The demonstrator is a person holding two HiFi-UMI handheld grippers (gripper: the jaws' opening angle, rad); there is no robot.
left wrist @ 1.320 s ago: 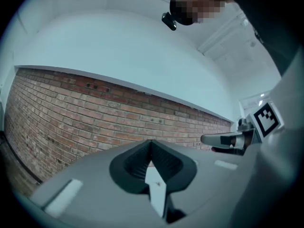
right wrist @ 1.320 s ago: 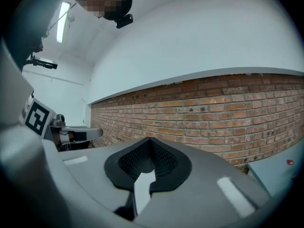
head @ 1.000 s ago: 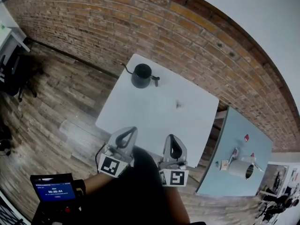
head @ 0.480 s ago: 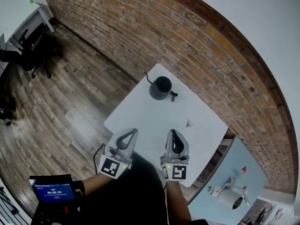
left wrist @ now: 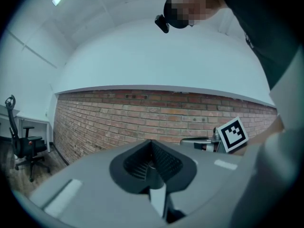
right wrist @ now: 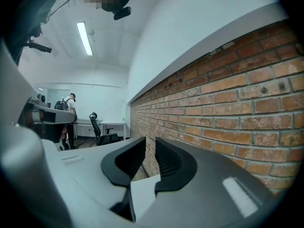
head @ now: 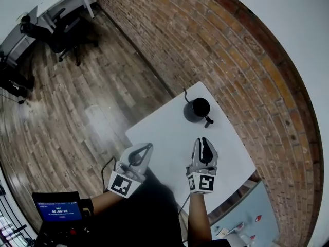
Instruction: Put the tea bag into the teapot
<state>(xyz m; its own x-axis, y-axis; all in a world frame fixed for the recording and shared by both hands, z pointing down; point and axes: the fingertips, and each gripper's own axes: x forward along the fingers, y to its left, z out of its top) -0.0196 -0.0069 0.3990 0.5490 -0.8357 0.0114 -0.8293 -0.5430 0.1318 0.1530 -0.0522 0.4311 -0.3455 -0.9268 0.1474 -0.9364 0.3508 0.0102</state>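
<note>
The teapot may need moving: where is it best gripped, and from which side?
Probably by the handle, which sticks out from the teapot toward you, opposite the thin spout. Come from the near side with the right gripper, its empty jaws opening.

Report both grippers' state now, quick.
Grey left gripper: shut, nothing held.
Grey right gripper: jaws opening, narrow gap, nothing between them.

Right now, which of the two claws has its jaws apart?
The right claw: a gap shows between its jaws, which are opening with nothing between them. On the left claw the jaws are together.
</note>
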